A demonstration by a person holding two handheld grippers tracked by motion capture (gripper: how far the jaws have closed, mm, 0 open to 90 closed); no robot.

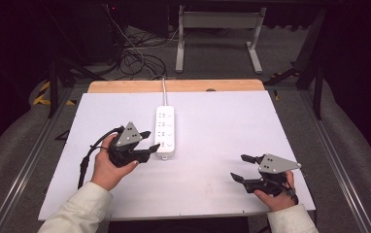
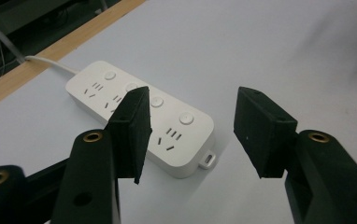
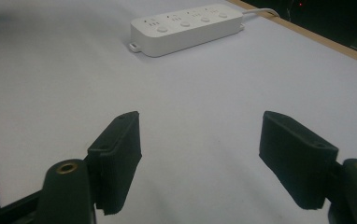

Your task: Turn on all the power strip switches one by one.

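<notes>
**No readable writing in view**

No text, brand, number or label can be read anywhere. The white plastic power strip (image 2: 139,123) carries only socket slots and round buttons, with no lettering legible on it. The white table sheet (image 1: 222,160) is blank, and the black grippers show no markings.

Black two-jawed tongs (image 1: 149,143) with brass-ringed screw holes, grey three-cornered top plates, black cables, cream sleeves (image 1: 81,209).
</notes>
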